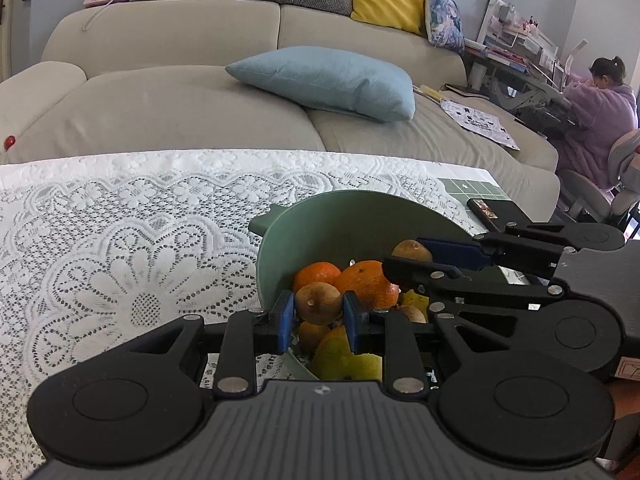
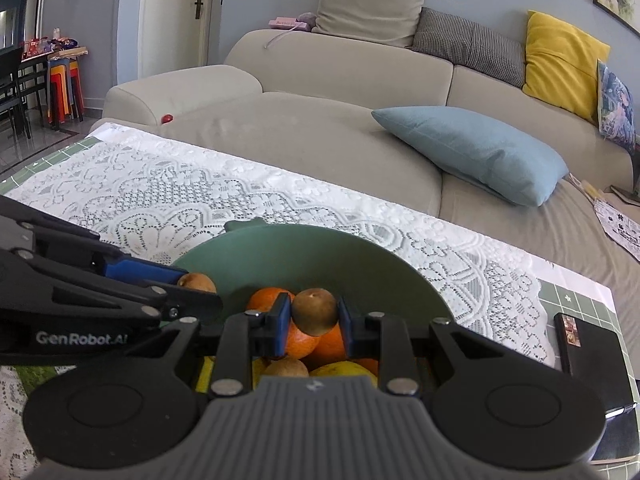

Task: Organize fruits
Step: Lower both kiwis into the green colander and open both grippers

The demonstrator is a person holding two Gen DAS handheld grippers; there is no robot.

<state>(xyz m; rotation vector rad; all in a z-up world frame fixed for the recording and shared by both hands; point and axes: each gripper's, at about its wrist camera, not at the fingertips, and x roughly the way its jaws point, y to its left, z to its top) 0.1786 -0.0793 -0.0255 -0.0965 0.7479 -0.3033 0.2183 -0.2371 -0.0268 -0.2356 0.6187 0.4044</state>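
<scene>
A green bowl (image 1: 340,220) on the lace-covered table holds oranges (image 1: 368,282), brown kiwis and a yellow-green fruit (image 1: 344,358). My left gripper (image 1: 318,316) is shut on a brown kiwi (image 1: 318,304) just above the bowl's near side. My right gripper (image 2: 313,320) is shut on another brown kiwi (image 2: 314,311) above the oranges (image 2: 298,340) in the same bowl (image 2: 320,256). The right gripper's arm (image 1: 480,268) reaches in from the right in the left wrist view, its tip by a kiwi (image 1: 412,251). The left gripper (image 2: 192,286) enters from the left in the right wrist view.
A white lace cloth (image 1: 120,240) covers the table. A dark flat device (image 2: 588,356) lies at the table's right end on a green grid mat. A beige sofa (image 1: 180,112) with a blue pillow (image 1: 332,80) stands behind the table. A person sits at a desk (image 1: 600,100) far right.
</scene>
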